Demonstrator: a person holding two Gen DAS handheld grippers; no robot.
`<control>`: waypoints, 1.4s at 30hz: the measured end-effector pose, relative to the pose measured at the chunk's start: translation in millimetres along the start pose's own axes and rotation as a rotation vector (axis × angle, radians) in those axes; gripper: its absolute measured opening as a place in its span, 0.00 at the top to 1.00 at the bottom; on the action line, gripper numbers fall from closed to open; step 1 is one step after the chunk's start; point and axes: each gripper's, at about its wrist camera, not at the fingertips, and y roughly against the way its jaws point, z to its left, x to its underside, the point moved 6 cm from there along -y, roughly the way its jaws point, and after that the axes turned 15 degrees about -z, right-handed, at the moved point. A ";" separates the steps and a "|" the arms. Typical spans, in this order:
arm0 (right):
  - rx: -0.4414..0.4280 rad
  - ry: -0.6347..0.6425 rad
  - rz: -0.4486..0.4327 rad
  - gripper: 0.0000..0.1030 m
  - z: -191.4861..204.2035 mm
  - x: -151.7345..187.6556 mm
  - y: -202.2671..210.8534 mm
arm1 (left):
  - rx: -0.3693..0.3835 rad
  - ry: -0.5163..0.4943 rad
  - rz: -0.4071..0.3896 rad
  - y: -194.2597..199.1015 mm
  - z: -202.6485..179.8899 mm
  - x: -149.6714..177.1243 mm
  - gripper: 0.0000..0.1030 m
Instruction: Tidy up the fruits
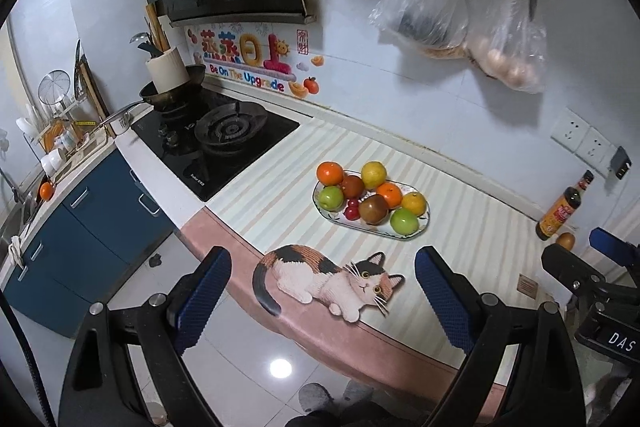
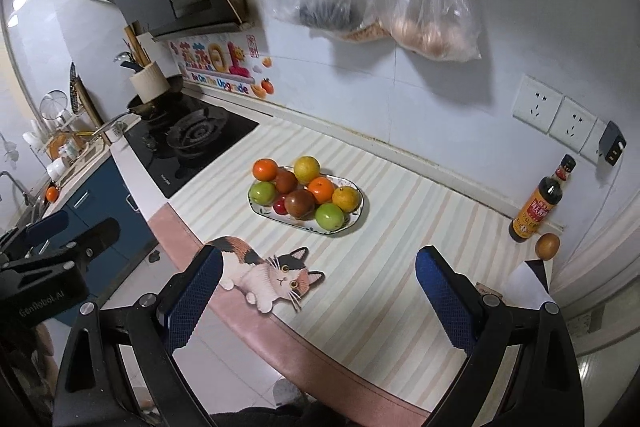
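An oval white plate stands on the striped counter, piled with oranges, green apples, dark red-brown fruits, a yellow fruit and small red ones. A lone brown fruit lies by the sauce bottle at the right. My left gripper hangs open above the counter's front edge, well short of the plate, nothing between its blue pads. My right gripper is open likewise, empty, beside the left one.
A cat-shaped mat lies at the counter's pink front edge. A gas hob with a pan is to the left, a dark sauce bottle at the right wall. Plastic bags and scissors hang above.
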 end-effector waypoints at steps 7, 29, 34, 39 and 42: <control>-0.007 -0.004 -0.019 0.04 1.8 -4.0 19.3 | 0.013 0.008 -0.028 21.9 -3.7 -1.4 0.09; -0.009 -0.028 0.069 0.00 -16.9 3.0 -59.9 | -0.012 0.012 0.030 -38.9 -6.1 -5.1 0.00; -0.002 -0.038 0.116 0.00 -24.5 5.8 -105.0 | -0.029 0.004 0.068 -76.3 -7.0 -0.3 0.00; 0.011 -0.037 0.160 0.00 -31.2 8.0 -145.9 | -0.041 -0.017 0.134 -116.9 -10.2 10.3 0.00; 0.015 -0.036 0.181 0.00 -33.0 8.0 -163.0 | -0.050 -0.025 0.156 -136.2 -11.7 12.5 0.00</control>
